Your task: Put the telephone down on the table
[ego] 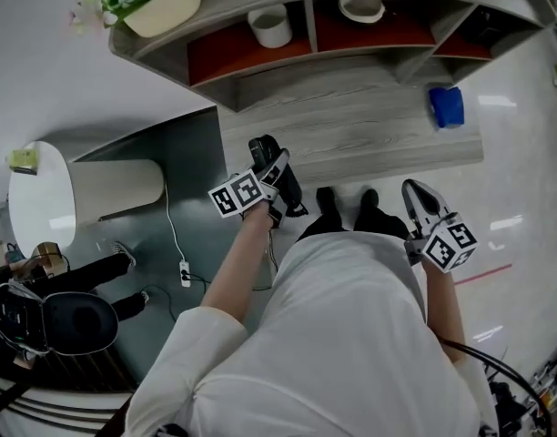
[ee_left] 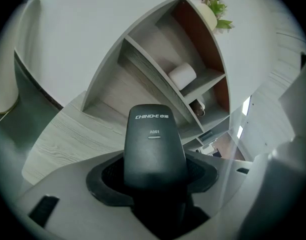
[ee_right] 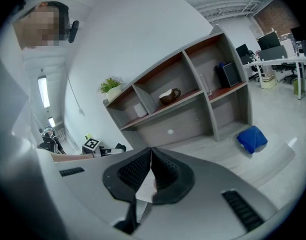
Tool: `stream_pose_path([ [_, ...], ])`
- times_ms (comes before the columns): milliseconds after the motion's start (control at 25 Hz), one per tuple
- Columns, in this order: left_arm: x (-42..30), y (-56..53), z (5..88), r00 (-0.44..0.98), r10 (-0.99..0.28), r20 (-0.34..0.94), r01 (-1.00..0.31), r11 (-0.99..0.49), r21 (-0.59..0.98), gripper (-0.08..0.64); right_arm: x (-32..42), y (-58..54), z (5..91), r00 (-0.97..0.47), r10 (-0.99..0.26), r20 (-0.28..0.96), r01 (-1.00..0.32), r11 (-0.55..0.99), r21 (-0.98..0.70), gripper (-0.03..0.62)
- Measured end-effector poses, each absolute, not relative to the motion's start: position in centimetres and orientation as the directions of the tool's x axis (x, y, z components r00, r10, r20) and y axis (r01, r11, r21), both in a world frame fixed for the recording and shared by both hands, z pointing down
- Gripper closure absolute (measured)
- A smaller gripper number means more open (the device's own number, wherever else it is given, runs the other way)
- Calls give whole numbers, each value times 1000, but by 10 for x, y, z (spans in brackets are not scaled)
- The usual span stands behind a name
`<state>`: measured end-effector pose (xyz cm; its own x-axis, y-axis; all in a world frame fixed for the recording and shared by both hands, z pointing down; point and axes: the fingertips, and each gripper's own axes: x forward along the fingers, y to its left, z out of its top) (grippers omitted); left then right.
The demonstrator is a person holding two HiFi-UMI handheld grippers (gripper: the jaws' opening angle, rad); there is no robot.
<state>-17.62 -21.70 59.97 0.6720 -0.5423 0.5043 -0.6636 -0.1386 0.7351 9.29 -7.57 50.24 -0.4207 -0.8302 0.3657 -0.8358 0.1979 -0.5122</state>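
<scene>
Gripping a telephone (ee_left: 154, 144) marked "CHINO-E" and "A061", the left hand-held gripper (ee_left: 154, 178) hides its base; the right hand-held gripper (ee_right: 151, 159), at three o'clock, is closed and empty.

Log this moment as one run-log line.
left gripper: shut on telephone | right gripper: jaws together, empty | telephone: held up, not yet on table

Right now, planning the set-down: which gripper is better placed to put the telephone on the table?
Left. The left gripper is clamped on the telephone and points at the table; the right gripper is shut and empty.
</scene>
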Motion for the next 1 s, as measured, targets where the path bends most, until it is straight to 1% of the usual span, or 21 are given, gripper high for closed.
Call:
stream_pose_path([
  [200,-172,-252,629,637,-527,563,-723,-154,674,278,106,-83,509,-395,-836,382,-841,162,-517,574],
  [480,-162,-295,675,563,-499,658,-811,-181,556,278,122,-105,512,-405,-828,389,-836,163,-524,574],
  [760,-152,-327,735,484,-427,764,-874,-191,447,278,130,-135,537,-449,-776,443,-837,190,-514,574],
  [1000,-143,-340,769,438,-375,817,-899,-197,392,278,128,-148,550,-464,-752,469,-830,184,-526,574],
])
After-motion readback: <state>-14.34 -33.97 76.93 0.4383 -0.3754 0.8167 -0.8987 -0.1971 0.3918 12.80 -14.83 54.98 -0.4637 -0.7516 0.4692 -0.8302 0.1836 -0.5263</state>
